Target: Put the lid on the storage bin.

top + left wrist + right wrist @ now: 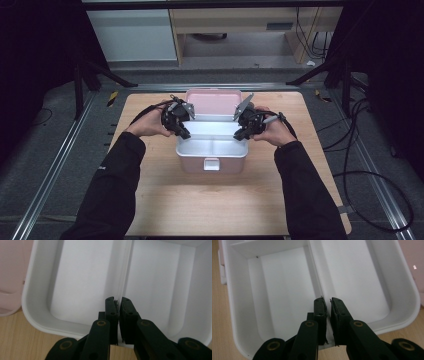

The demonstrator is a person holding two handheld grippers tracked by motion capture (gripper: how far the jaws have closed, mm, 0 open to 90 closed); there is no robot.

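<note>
A pink box stands mid-table with its lid tipped back open. In its mouth sits a white two-compartment tray. My left gripper is at the tray's left end and my right gripper at its right end. In the left gripper view the left gripper is shut on the rim of the tray where the middle divider meets it. The right gripper pinches the tray the same way at the opposite end of the divider. Both compartments are bare.
The wooden table has open surface in front of the box and to both sides. The box's front carries a small latch. Cables trail over the floor at the right, and black stand legs flank the table's far corners.
</note>
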